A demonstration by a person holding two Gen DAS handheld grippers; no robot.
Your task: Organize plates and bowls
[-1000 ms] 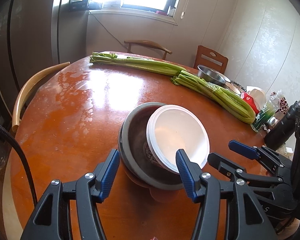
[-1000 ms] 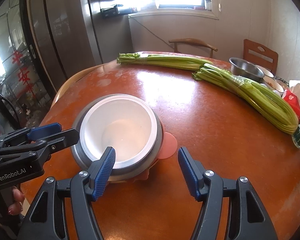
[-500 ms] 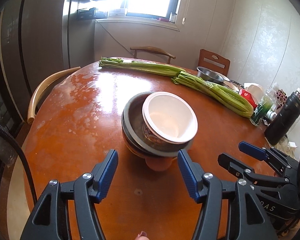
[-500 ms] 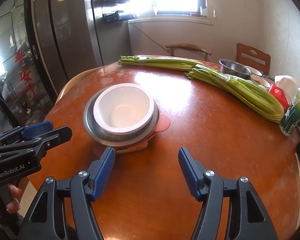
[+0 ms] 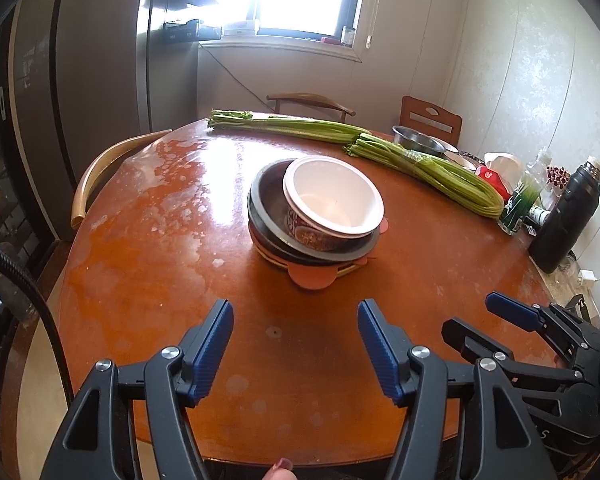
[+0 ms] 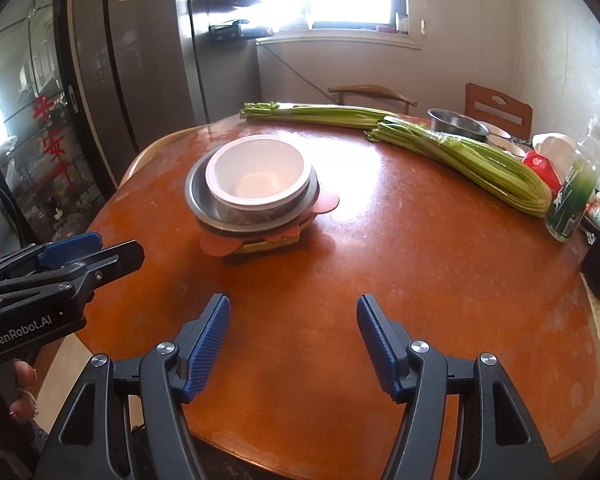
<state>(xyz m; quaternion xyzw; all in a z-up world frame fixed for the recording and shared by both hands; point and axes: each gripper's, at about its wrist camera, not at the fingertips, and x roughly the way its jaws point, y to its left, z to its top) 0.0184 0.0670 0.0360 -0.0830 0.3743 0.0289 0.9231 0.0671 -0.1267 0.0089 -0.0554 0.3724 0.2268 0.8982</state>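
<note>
A stack of dishes sits near the middle of the round table (image 5: 148, 264): a white bowl (image 5: 332, 196) with a patterned outer wall rests tilted inside a grey metal bowl (image 5: 268, 216), which sits on a pink plate (image 5: 312, 278) with lobed edges; a yellowish layer shows just under the metal bowl, though what it is cannot be told from here. The left gripper (image 5: 296, 340) hovers over the near edge of the table, its 2 blue-padded jaws spread wide with nothing between them, well short of the stack. The right gripper (image 6: 294, 338) is held the same way, jaws spread and empty, with the stack far and to its left. In the right wrist view the left gripper shows at the left edge, near the stack but apart from it. On the far side lie 2 bundles of celery (image 6: 460, 156), one along the far rim and one running toward the right. Beyond them stands a steel bowl (image 6: 456, 124), and at the right edge a green-labelled bottle (image 6: 572, 204) and a black flask (image 5: 568, 216).
</note>
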